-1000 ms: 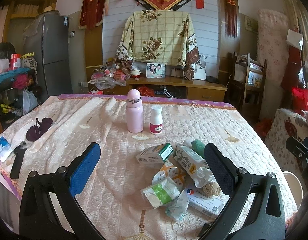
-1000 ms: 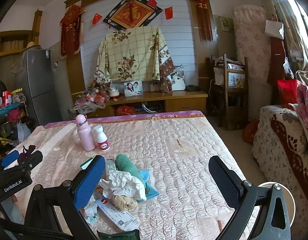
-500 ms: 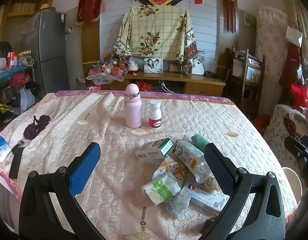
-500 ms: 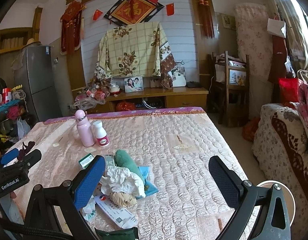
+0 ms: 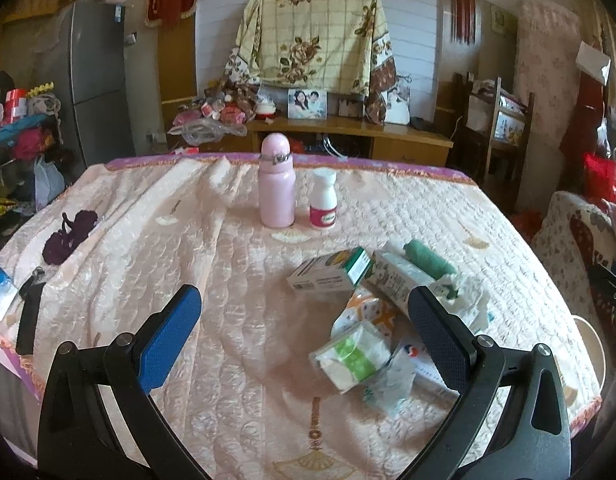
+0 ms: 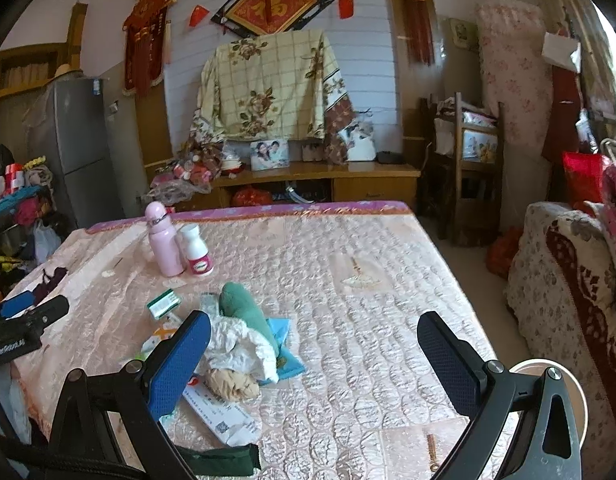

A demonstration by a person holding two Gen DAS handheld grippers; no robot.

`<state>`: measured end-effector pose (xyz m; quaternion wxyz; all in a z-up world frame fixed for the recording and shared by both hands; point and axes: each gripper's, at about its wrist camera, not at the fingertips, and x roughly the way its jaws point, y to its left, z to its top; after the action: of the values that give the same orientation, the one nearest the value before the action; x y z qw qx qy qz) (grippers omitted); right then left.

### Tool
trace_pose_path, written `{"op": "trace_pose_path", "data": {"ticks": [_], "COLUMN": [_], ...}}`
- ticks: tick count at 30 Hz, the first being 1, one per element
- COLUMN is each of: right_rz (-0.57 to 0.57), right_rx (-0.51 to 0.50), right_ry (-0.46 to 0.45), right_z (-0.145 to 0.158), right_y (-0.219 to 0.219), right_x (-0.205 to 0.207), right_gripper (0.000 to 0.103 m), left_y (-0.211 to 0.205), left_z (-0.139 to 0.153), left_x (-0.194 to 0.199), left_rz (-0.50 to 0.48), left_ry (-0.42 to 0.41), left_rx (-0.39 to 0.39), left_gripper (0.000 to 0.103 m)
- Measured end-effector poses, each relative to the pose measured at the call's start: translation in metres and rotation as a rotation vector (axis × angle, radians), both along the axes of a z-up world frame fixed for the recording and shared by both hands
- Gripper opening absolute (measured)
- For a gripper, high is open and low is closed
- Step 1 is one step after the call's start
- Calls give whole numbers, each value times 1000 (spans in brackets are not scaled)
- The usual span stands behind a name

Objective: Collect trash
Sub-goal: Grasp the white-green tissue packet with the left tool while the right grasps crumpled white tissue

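Observation:
A pile of trash lies on the quilted table: a green-and-white carton (image 5: 332, 272), a tissue pack with a green band (image 5: 354, 356), crumpled white paper (image 6: 240, 346), a brown wad (image 6: 232, 384), a green roll (image 6: 244, 310) and a flat printed box (image 6: 224, 416). My left gripper (image 5: 304, 336) is open and empty, above the table just left of the pile. My right gripper (image 6: 314, 358) is open and empty, with its left finger (image 6: 180, 360) beside the crumpled paper.
A pink bottle (image 5: 277, 182) and a white pill bottle (image 5: 323, 200) stand further back on the table. A dark purple cloth (image 5: 70, 232) and a black item (image 5: 28, 320) lie at the left edge. A white bin rim (image 6: 548, 364) shows below the table's right side. A sofa (image 6: 568, 280) stands right.
Both grippers have tilted down and drawn slightly closer to the table, so the trash pile sits higher in the views. Both stay open and nothing was picked up.

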<state>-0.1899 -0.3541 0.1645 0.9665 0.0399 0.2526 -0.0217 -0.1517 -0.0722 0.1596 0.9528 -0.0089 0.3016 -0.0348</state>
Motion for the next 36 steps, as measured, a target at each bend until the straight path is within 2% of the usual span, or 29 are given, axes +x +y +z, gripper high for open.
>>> {"op": "trace_pose_path", "data": {"ticks": [6,9,14,16,19,24,25,26,27,28,29,30,31,34,36], "right_rz": [67,107,208,252,308,359,366,371,374,378,387,400,407,424,421], "right_rx": [-1,3,65,88,96,126,121,110,99,96,103,119,132,147,176], "right_ry": [64,98,157,177,195,246,267,283,295,303,311,322,326,288,251], "right_z": [-17,-26,-42,-48,-56,-74,-80,-85,-90,-94,-98,-101,-101,-94,-84], "right_y": [1,3,10,16,27,40,45,49,52,55,57,57,57,55,47], "right_x": [7,12,30,42,63,100,107,113,118,123,127,129,130,123,116], "right_gripper": [100,91,69,69,69,80,80,79,78,64,38,29,25,15,14], "left_y": [1,-1,-4,-4,-3,-9,-11,-13,-14,-15,-15,-15,-14,-10,-6], "left_z": [-26,-41,-61,-71,-83,-103,-107,-111,-115,-118,-120,-118,-116,-105,-95], "left_x": [10,13,21,28,36,49,52,55,59,62,64,64,63,59,53], "left_rz": [-48,-76,-126,-135,-167,-182,-187,-192,-197,-207,-209,-211,-214,-227,-225], "left_ry": [89,127,189,228,275,326,335,348,367,388,391,382,378,379,363], "left_rx": [12,21,22,7,-26,-39,-40,-41,-46,-69,-86,-97,-96,-124,-121], "left_gripper": [103,103,93,89,89,87,76,59,51,39,38,34,23,15,12]}}
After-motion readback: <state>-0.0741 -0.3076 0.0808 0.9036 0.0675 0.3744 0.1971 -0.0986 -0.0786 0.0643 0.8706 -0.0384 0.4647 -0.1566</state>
